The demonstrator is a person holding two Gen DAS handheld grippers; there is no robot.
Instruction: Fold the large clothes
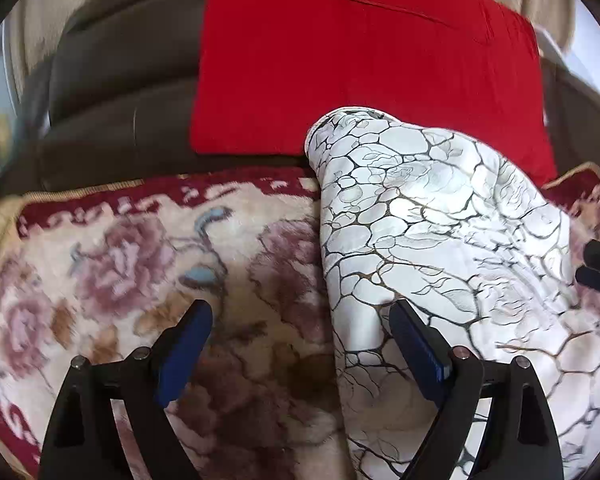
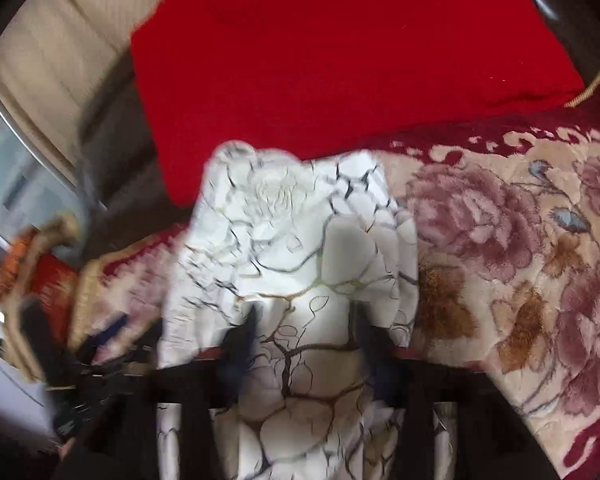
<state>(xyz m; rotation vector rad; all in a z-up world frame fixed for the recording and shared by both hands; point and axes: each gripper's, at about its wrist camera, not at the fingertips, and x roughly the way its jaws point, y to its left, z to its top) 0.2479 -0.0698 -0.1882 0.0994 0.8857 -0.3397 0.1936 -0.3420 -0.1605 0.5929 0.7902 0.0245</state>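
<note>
In front of me a plush floral blanket [image 1: 112, 264] covers the seat of a dark brown sofa [image 1: 120, 92]. The blanket is cream with mauve roses, brown leaves and a deep red border edged in tan. A white garment [image 1: 439, 216] printed with dark, crack-like veins lies directly on the blanket, folded into a long strip whose far end reaches the blanket's back edge. Behind it a red cloth [image 1: 339, 60] drapes down the sofa's backrest, and the garment's far end overlaps its lower edge.
</note>
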